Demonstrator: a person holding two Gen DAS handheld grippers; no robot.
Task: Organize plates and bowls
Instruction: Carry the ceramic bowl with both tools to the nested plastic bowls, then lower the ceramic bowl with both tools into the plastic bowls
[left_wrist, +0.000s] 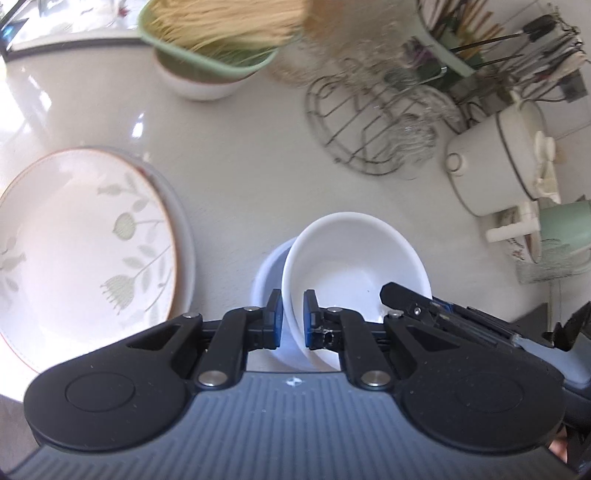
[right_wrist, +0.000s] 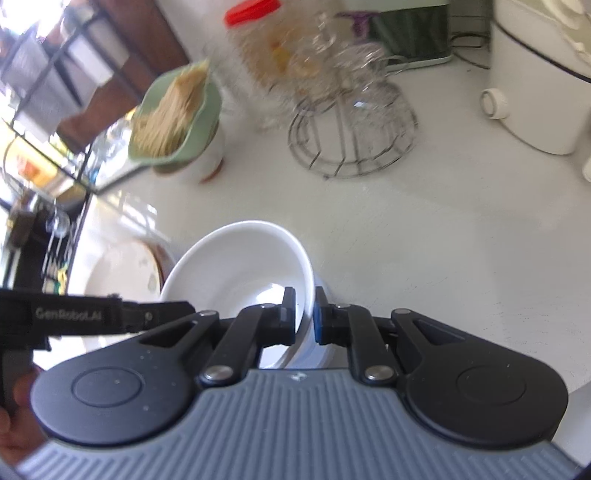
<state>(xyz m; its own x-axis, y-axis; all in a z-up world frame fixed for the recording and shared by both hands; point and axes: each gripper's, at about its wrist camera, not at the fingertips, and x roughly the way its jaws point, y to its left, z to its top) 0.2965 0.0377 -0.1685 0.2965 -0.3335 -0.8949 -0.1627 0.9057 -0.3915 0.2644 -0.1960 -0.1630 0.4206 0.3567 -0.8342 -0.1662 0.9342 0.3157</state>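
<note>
The white bowl (left_wrist: 354, 266) hangs tilted over the pale countertop (left_wrist: 236, 177), carried by both tools at once; the left gripper (left_wrist: 293, 319) pinches its near rim, one pad inside and one outside, and the right gripper (right_wrist: 304, 314) pinches the opposite rim the same way (its jaws nearly together); just left of the bowl lies a floral plate (left_wrist: 85, 251), stacked on another; a wire rack (left_wrist: 365, 129) stands well beyond.

Bright daylight glares off the glossy countertop (left_wrist: 236, 177); far clutter is motion-blurred, edges bowed by fisheye.
</note>
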